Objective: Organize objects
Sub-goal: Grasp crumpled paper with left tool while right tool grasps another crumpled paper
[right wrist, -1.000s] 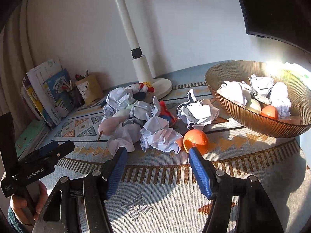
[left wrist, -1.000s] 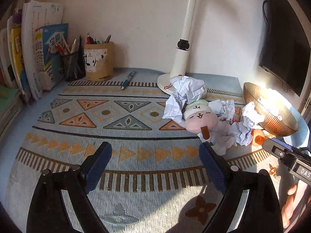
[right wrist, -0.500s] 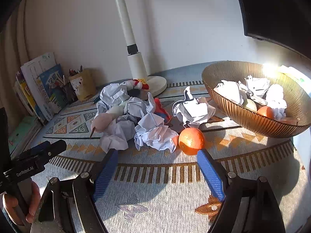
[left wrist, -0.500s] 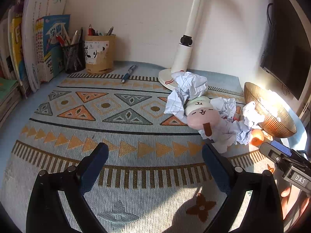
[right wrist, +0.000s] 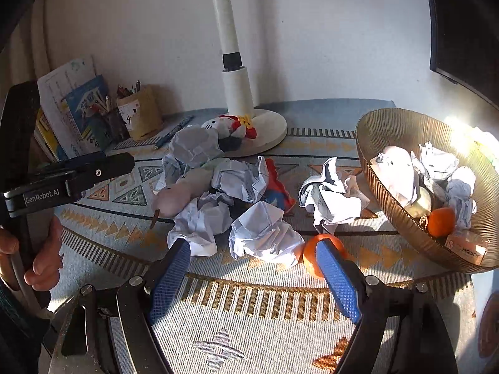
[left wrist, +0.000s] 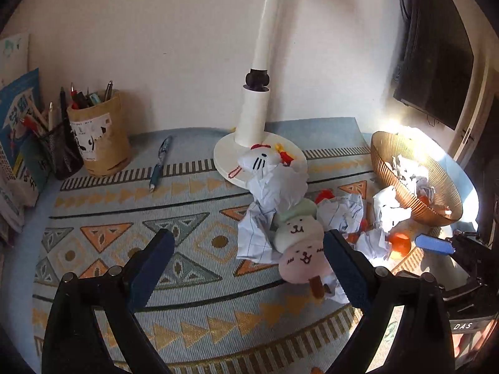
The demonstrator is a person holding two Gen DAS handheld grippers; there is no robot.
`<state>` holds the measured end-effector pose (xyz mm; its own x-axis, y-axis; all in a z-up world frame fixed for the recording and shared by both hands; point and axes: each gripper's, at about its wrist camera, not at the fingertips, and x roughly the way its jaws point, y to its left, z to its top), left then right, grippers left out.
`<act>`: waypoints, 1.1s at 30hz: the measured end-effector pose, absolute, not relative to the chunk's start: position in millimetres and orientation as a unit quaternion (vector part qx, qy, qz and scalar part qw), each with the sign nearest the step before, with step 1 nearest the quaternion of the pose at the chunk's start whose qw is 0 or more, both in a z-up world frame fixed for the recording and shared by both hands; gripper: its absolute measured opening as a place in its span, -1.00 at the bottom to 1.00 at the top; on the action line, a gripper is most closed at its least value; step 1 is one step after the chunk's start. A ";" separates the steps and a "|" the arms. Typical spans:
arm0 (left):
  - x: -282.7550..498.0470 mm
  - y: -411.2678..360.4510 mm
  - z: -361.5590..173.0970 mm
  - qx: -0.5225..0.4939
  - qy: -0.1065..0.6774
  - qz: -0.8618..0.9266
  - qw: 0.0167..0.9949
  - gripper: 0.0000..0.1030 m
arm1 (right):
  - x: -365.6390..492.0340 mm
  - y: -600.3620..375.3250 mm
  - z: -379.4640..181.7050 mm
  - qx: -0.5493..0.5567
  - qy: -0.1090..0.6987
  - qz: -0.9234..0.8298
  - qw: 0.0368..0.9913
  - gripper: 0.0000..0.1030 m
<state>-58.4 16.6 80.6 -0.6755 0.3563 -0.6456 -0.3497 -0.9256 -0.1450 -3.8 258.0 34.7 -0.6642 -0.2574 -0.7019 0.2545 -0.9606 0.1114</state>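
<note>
Two grippers, both with jaws spread wide and holding nothing, over a patterned woven mat [left wrist: 193,280]

Far left: upright books [left wrist: 18,131] against the wall; a black mesh pen holder [left wrist: 60,152] just beside a tan pen cup [left wrist: 99,137], both full of pens. A blue pen [left wrist: 159,163] lies loose on the mat, right of the cup.

Near left: left gripper [left wrist: 246,268], its right finger just beside the pink plush.

Centre far: white lamp [left wrist: 257,118] on a round base, with a white cat plush [left wrist: 259,163] resting on the base's near edge.

Centre: a heap of crumpled paper [right wrist: 199,221] mixed with toys. A pink-and-white plush [left wrist: 299,246] with drawn faces lies in it, its brown stick end pointing to the near side. A red-and-blue toy [right wrist: 277,187] is partly buried under paper. A separate crumpled paper ball [right wrist: 265,233] sits at the heap's near edge, between the fingers of the right gripper [right wrist: 252,277] in its own view.

Centre right: an orange [right wrist: 315,255] on the mat, touching that paper ball and partly hidden behind the right gripper's right finger; another paper wad [right wrist: 330,193] farther back.

Right: ribbed amber bowl [right wrist: 396,215] holding crumpled paper, a second orange [right wrist: 441,221], a pale round item and a small labelled packet [right wrist: 466,246]

Far right, on the wall: a dark screen [left wrist: 436,62]
</note>
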 end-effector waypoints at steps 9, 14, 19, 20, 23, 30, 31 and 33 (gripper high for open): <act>-123.8 79.9 59.5 -0.388 0.039 0.896 0.213 0.50 | -37.5 248.1 11.1 0.399 0.068 -0.903 0.146 0.58; -132.1 79.6 43.5 -0.399 0.024 0.892 0.210 0.01 | -43.9 251.2 -1.3 0.399 0.067 -0.903 0.142 0.04; -112.4 72.3 58.3 -0.366 0.034 0.913 0.175 -0.02 | -25.1 253.7 18.3 0.346 0.066 -0.927 0.131 -0.11; -105.4 68.5 64.2 -0.360 0.031 0.917 0.170 -0.02 | -19.9 254.8 25.9 0.333 0.062 -0.932 0.131 -0.11; -71.6 56.1 83.2 -0.339 0.025 0.929 0.149 -0.02 | 3.0 259.6 46.7 0.308 0.045 -0.938 0.152 -0.11; 33.4 29.1 76.8 -0.337 0.003 0.934 0.115 -0.02 | 73.8 266.5 47.0 0.327 0.019 -0.928 0.176 -0.10; 43.1 28.5 69.6 -0.343 0.010 0.934 0.097 -0.02 | 78.5 268.1 38.7 0.345 0.009 -0.922 0.177 -0.10; 57.2 32.7 52.9 -0.359 0.034 0.931 0.045 -0.02 | 85.9 272.2 20.0 0.374 0.002 -0.913 0.161 -0.10</act>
